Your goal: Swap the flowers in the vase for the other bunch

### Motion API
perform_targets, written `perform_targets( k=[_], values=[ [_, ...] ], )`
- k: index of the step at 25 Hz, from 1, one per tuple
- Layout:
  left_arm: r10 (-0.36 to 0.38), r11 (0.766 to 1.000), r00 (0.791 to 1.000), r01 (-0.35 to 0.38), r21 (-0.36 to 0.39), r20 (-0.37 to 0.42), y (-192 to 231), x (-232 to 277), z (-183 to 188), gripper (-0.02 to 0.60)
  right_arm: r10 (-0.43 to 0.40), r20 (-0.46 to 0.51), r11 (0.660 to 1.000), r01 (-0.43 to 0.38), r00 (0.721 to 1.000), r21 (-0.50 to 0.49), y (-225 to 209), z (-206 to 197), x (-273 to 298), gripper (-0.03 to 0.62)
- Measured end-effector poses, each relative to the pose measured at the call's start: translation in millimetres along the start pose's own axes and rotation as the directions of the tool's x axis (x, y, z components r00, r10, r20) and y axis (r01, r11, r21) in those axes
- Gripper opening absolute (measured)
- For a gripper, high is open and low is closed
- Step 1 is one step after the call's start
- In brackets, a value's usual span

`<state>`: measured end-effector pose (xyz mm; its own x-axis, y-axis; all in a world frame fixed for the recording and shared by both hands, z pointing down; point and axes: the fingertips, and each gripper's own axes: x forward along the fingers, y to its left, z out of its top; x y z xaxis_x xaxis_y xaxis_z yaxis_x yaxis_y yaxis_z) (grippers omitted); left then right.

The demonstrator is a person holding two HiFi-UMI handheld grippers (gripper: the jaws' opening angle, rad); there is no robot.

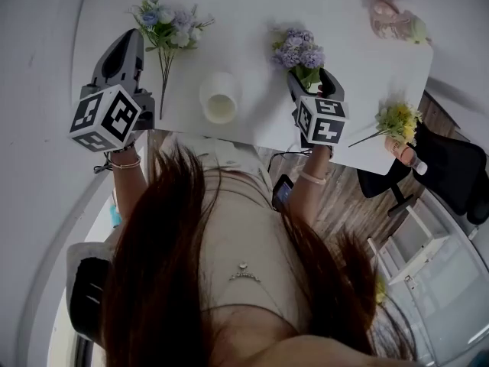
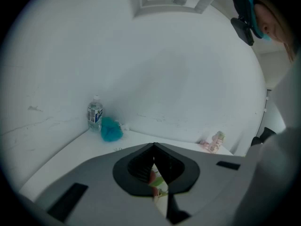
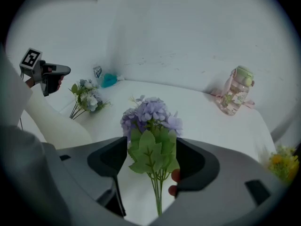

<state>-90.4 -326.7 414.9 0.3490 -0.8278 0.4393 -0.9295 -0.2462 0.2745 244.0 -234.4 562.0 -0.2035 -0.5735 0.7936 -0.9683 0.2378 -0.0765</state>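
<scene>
A white vase (image 1: 220, 98) stands near the table's front edge with no flowers in it. A bunch of purple flowers (image 1: 298, 50) lies to its right. Its leaves and stems (image 3: 153, 161) sit between the wide jaws of my right gripper (image 3: 150, 160), which is open, its pads off the stems. A blue-and-white bunch (image 1: 168, 27) lies on the table to the vase's left. My left gripper (image 1: 128, 48) is beside that bunch's stems. Its jaws are shut (image 2: 154, 147), and I see nothing gripped.
A yellow bunch (image 1: 397, 121) lies at the table's right edge, and a pink bottle (image 1: 390, 17) stands at the back right. A water bottle (image 2: 94, 113) and a teal thing (image 2: 111, 129) are in the far corner by the wall. A black chair (image 1: 451, 167) stands right of the table.
</scene>
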Motion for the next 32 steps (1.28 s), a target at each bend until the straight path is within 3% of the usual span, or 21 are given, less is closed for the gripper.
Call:
perform_targets(
  k=[21, 32],
  values=[
    [0.051, 0.999, 0.998, -0.052, -0.011, -0.038, 20, 16, -7, 0.003, 0.051, -0.174, 0.999, -0.053, 0.983, -0.006, -3, -26, 48, 0.321],
    [0.073, 0.997, 0.996, -0.073, -0.014, -0.042, 22, 11, -7, 0.003, 0.035, -0.234, 0.998, -0.044, 0.972, -0.035, -7, -37, 57, 0.315]
  ],
)
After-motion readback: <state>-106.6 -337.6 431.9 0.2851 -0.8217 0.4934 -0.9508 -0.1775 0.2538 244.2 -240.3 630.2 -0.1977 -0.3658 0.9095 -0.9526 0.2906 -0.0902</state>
